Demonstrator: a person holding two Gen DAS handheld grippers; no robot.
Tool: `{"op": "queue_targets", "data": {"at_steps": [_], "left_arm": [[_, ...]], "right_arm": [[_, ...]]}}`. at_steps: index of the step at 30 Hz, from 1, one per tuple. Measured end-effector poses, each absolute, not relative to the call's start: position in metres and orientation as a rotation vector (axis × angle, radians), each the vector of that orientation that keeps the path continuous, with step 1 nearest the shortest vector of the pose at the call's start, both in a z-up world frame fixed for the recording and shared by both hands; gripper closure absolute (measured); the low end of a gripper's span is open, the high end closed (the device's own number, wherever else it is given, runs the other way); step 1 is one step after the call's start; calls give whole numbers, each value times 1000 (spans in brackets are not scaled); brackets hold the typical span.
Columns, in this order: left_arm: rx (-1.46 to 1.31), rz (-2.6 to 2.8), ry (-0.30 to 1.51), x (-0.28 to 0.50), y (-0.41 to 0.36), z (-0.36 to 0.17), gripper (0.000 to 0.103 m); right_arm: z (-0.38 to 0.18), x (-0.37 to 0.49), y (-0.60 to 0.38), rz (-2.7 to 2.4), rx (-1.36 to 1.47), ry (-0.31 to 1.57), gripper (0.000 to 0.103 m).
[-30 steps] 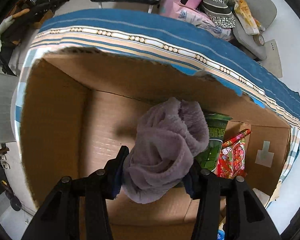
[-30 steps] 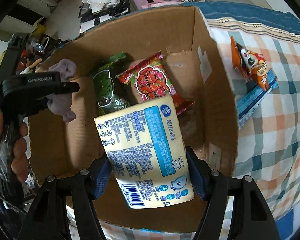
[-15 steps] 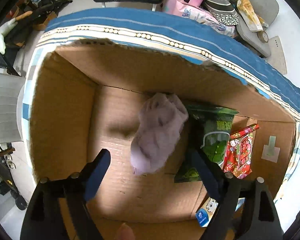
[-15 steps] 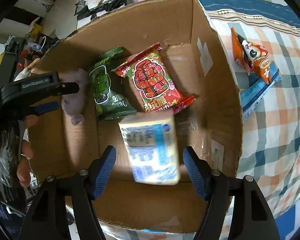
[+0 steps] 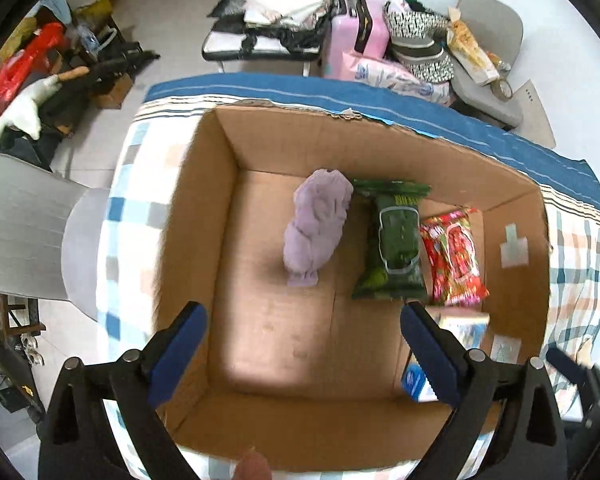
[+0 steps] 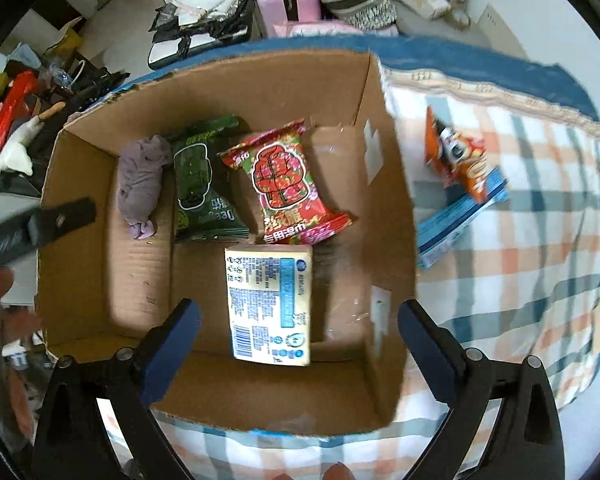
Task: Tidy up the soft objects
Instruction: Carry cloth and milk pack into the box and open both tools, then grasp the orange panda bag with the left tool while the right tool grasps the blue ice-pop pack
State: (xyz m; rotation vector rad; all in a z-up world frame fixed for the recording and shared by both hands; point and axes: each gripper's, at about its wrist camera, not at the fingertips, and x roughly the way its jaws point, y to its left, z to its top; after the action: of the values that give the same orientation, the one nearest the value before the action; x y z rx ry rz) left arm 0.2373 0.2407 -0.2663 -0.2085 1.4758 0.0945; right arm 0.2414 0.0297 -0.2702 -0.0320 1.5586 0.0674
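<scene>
Both claws spread wide, empty, above the box (image 6: 392,216). Next: right gripper (image 6: 298,338) to the orange snack bag (image 6: 460,156) on the tablecloth (image 6: 540,280); pinch mid-bag, gently.

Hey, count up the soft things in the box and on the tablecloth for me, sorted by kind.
Snack packets: 3, green and red in the box, orange on the cloth
Tissue packs: 2, yellow in the box, blue on the cloth
Purple cloth bundles: 1
Total: 6
</scene>
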Motion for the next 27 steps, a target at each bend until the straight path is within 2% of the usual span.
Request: {"op": "queue_targets", "data": {"at_steps": [10,16,23,27], "left_arm": [[-200,146,1382,194,226,-225,4],[-204,123,1362,184,206,-205,4],[-47,53,1293,221,131,-177,4],[41,-3,1281,264,83,-173,4]], "right_arm": [[-217,210,33,121,-72,1462,2],[-186,197,22,174,4,1429,2],[-158,201,-47,104,186,1344,2],[-177,216,-121,-41,316,1359,2]]}}
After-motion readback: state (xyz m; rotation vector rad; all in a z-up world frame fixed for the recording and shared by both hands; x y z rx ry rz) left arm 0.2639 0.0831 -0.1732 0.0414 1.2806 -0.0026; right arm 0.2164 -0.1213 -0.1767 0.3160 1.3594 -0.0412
